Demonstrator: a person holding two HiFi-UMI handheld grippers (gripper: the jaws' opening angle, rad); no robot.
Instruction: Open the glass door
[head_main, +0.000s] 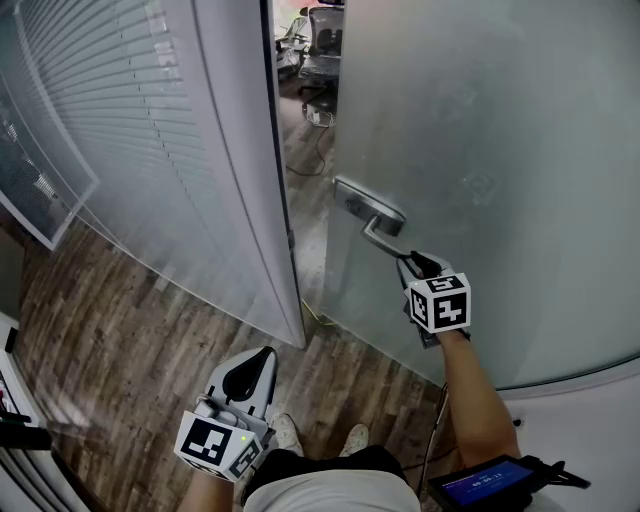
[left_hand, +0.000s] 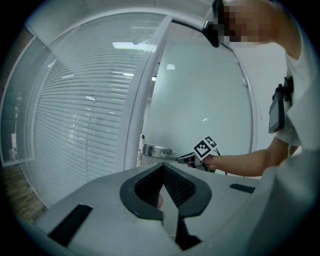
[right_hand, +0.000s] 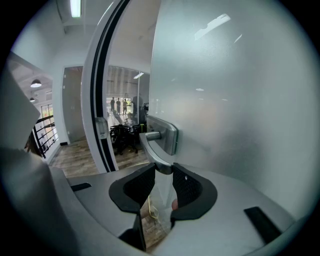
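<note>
The frosted glass door (head_main: 480, 150) stands ajar, with a gap at its left edge. Its metal lever handle (head_main: 375, 215) sticks out toward me. My right gripper (head_main: 405, 258) is shut on the free end of that lever; in the right gripper view the handle (right_hand: 150, 145) runs straight into the right gripper (right_hand: 163, 172), whose pads press on both sides of it. My left gripper (head_main: 262, 358) hangs low by my waist, well away from the door, jaws shut and empty. From the left gripper (left_hand: 163, 167) view I see the handle (left_hand: 160, 151) and the right gripper (left_hand: 186, 159) ahead.
A fixed glass wall with blinds (head_main: 130, 130) and the white door post (head_main: 250, 150) stand left of the gap. Beyond the gap are an office chair (head_main: 322, 45) and a cable (head_main: 320, 150) on the wooden floor. My shoes (head_main: 350, 440) are below.
</note>
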